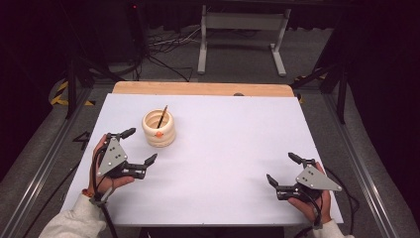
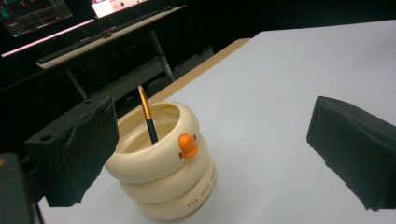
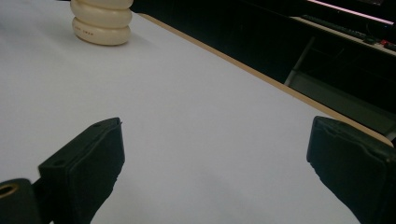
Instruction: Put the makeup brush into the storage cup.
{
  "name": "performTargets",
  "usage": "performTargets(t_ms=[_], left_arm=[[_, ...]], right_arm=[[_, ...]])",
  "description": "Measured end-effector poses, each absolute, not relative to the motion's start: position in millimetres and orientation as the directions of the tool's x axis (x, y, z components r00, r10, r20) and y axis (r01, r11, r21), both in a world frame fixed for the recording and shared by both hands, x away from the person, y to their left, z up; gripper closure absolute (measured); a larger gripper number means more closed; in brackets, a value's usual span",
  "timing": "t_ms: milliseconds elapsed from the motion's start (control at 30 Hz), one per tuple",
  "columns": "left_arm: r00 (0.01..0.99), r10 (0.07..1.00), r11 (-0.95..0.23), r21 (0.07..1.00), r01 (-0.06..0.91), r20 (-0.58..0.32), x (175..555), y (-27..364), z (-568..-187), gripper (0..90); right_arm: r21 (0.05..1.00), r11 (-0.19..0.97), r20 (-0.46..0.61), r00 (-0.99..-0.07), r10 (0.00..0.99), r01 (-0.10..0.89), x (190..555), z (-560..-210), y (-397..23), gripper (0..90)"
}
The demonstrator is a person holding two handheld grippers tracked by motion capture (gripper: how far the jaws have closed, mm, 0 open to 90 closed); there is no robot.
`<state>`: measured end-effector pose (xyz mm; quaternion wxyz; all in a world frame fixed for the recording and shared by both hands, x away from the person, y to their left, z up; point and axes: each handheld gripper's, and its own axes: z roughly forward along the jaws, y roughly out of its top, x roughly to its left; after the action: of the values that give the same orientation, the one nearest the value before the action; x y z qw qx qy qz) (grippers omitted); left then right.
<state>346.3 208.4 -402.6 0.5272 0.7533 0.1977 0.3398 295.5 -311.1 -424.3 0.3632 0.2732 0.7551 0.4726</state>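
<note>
A cream ringed pen holder with an orange beak stands on the white table sheet, left of centre. A black and gold pen leans inside it. My left gripper is open just left of the holder, nothing between its jaws. In the left gripper view the holder and pen sit close ahead, between the spread jaws. My right gripper is open near the front right of the table, holding nothing. The right gripper view shows the holder far off at top left.
A wooden table edge runs along the far side. Beyond it stand a grey desk frame and floor cables. Metal rails flank the table. Monitors and a keyboard shelf are behind the holder.
</note>
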Motion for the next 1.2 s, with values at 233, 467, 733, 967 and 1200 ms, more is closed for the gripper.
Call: performTargets(t_ms=[233,467,733,967,1200], left_arm=[[0.704,0.644,-0.374,0.926,-0.052,0.299,341.4,207.7,-409.5,3.4],[0.717,0.626,-0.396,0.917,-0.048,0.307,336.4,206.1,-416.3,3.8],[0.728,0.627,-0.391,0.92,-0.014,0.277,331.3,209.4,-427.9,3.9],[0.725,0.638,-0.393,0.919,0.017,0.259,324.2,217.2,-437.5,4.0],[0.734,0.659,-0.329,0.941,0.084,0.165,319.8,227.6,-448.5,4.5]], right_arm=[[0.912,0.404,-0.289,-0.588,0.755,0.071,295.9,-425.1,-311.4,4.7],[0.912,0.405,-0.292,-0.587,0.755,0.066,295.5,-425.0,-311.5,4.9],[0.913,0.404,-0.292,-0.587,0.755,0.065,295.5,-425.3,-311.6,4.9],[0.912,0.405,-0.292,-0.589,0.754,0.065,295.4,-425.8,-310.1,4.9],[0.908,0.414,-0.295,-0.593,0.749,0.07,295.5,-427.8,-308.6,4.8]])
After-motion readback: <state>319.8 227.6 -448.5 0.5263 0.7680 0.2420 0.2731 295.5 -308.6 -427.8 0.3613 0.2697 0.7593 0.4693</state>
